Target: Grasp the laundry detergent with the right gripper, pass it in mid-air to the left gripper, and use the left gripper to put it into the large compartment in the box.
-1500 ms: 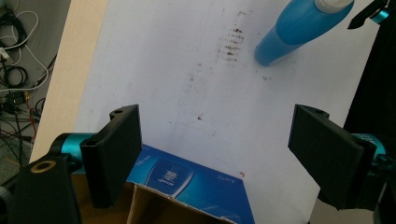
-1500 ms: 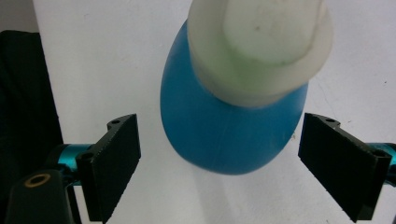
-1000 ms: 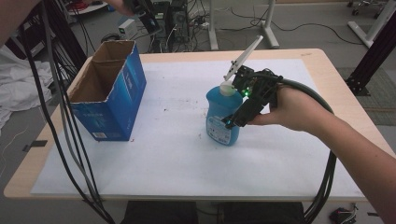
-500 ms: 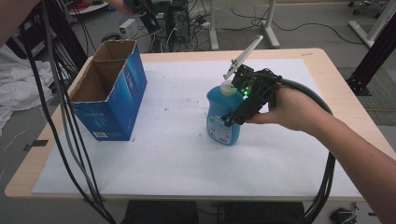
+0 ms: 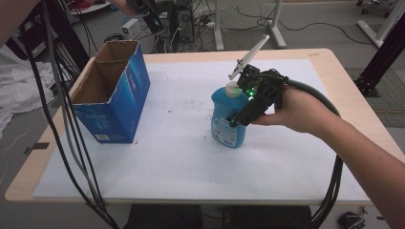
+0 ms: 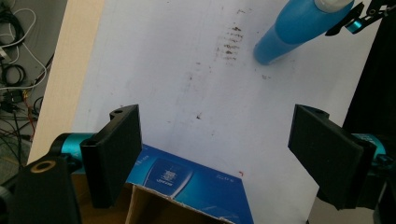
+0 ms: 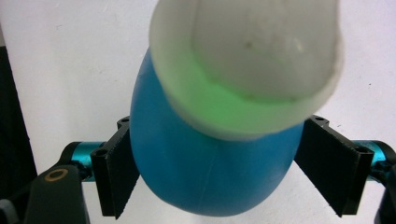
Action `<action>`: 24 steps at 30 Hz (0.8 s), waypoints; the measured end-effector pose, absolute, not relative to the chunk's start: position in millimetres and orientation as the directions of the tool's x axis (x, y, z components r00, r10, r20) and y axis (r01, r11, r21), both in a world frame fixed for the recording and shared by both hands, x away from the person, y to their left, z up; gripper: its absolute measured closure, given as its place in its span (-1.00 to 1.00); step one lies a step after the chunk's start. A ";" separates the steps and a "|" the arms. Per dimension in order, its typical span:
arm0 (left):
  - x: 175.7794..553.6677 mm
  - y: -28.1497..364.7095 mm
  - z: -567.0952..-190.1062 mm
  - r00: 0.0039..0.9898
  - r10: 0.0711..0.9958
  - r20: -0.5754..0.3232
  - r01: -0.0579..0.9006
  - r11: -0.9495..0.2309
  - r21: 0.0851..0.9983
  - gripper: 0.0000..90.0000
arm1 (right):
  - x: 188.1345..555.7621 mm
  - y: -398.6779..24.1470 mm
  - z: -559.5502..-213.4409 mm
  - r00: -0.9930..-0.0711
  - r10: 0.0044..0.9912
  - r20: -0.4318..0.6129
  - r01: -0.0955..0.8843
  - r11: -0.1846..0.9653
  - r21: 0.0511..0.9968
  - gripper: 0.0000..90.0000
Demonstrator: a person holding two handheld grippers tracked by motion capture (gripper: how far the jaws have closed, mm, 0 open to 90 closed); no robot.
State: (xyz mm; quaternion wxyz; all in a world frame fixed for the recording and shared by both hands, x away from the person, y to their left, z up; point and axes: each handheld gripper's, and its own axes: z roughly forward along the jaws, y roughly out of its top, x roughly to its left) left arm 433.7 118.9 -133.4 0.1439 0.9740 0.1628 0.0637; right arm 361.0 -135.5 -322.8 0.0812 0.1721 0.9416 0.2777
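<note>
Bench w/ white sheet: open blue carton at left, blue soap bottle upright mid-bench. Right gripper straddles the bottle; looks like the grasp step. Next: probably squeeze shut, then lift. Right gripper view: jaws spread, left one touching, right one just off. Left gripper view: left gripper jaws spread wide, empty, over the carton.

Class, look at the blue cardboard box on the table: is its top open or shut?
Open. The blue cardboard box has its flaps up, showing its brown inside.

Wooden table, white sheet, blue carton, upright blue bottle
</note>
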 end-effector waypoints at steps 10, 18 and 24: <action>434.2 119.0 -133.8 0.940 0.331 0.076 0.297 -0.909 0.292 -0.61 | 361.1 -134.9 -323.5 -0.923 0.380 -0.060 0.285 0.780 0.558 -0.57; 433.9 118.8 -134.6 0.939 0.335 0.074 0.301 -0.907 0.294 -0.61 | 361.8 -136.1 -323.2 -0.925 0.376 -0.053 0.282 0.773 0.568 -0.39; 434.1 118.2 -134.4 0.940 0.334 0.072 0.300 -0.908 0.291 -0.61 | 361.0 -135.1 -324.4 -0.922 0.384 -0.055 0.287 0.770 0.570 -0.37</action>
